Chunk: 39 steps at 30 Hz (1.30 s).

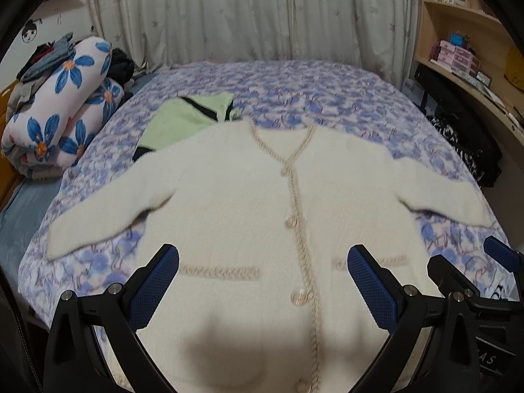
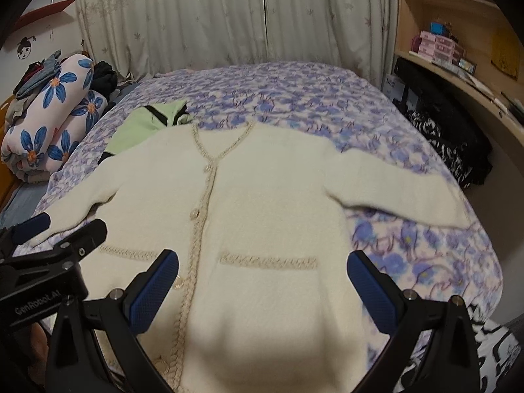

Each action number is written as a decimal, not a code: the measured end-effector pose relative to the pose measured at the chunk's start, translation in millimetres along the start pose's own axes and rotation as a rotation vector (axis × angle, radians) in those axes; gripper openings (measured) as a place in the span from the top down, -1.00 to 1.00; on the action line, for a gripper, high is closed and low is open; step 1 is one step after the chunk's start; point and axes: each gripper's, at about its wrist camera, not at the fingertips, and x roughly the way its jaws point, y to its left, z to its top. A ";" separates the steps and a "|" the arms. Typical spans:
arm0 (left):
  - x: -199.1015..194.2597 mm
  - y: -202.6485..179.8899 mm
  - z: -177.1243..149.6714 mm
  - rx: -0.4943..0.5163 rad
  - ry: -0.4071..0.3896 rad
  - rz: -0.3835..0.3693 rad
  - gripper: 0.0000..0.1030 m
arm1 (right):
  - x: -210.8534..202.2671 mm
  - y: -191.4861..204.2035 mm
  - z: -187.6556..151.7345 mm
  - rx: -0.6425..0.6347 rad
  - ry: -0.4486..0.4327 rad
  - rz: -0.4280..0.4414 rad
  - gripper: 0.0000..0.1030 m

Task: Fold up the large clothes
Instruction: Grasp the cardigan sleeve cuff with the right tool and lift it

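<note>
A cream knitted cardigan (image 1: 235, 203) (image 2: 262, 196) lies flat and face up on the bed, buttoned, with both sleeves spread out to the sides. Beige braided trim runs down its front and across two pockets. My left gripper (image 1: 262, 268) hovers open above the lower front of the cardigan, nothing between its blue pads. My right gripper (image 2: 262, 271) hangs open over the right pocket, also holding nothing. Each gripper shows at the edge of the other's view: the right gripper (image 1: 475, 262) and the left gripper (image 2: 62, 229).
The bed (image 1: 327, 88) has a purple floral cover. A folded green garment (image 1: 186, 118) lies behind the cardigan's left shoulder. A rolled flowered quilt (image 1: 65, 108) with clothes on it sits at the left. Curtains hang behind; a wooden shelf unit (image 1: 465, 42) and dark bags stand at the right.
</note>
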 end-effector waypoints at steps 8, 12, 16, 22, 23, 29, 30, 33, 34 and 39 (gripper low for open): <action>-1.1 -8.8 40.5 0.017 -0.038 -0.009 -0.98 | -8.3 0.9 53.0 -0.055 -0.065 -0.071 -1.00; 1.3 -15.4 57.3 0.031 -0.032 -0.039 -0.98 | -13.1 -3.7 75.9 -0.064 -0.092 -0.097 -1.00; 4.5 -23.0 68.8 0.054 -0.050 -0.073 -0.98 | -13.9 -13.7 94.5 -0.100 -0.106 -0.139 -1.00; 10.2 -48.2 90.8 0.118 -0.123 -0.078 -0.98 | -6.2 -53.3 116.8 -0.053 -0.105 -0.126 -1.00; 12.6 -53.1 95.2 0.129 -0.128 -0.080 -0.98 | -1.8 -65.5 120.9 -0.030 -0.099 -0.128 -1.00; 41.0 -95.4 118.9 0.181 -0.163 -0.096 -0.98 | 36.4 -128.8 129.3 0.101 -0.033 -0.146 -0.99; 46.9 -102.8 123.1 0.189 -0.177 -0.108 -0.98 | 44.0 -140.6 129.4 0.122 -0.020 -0.159 -0.99; 70.6 -127.8 134.6 0.225 -0.194 -0.130 -0.98 | 71.3 -177.6 125.7 0.183 0.025 -0.203 -0.97; 82.4 -137.9 138.3 0.241 -0.189 -0.126 -0.98 | 82.7 -193.7 123.8 0.217 0.046 -0.208 -0.95; 140.0 -178.7 141.8 0.293 -0.138 -0.107 -0.98 | 135.0 -269.0 102.1 0.386 0.133 -0.252 -0.85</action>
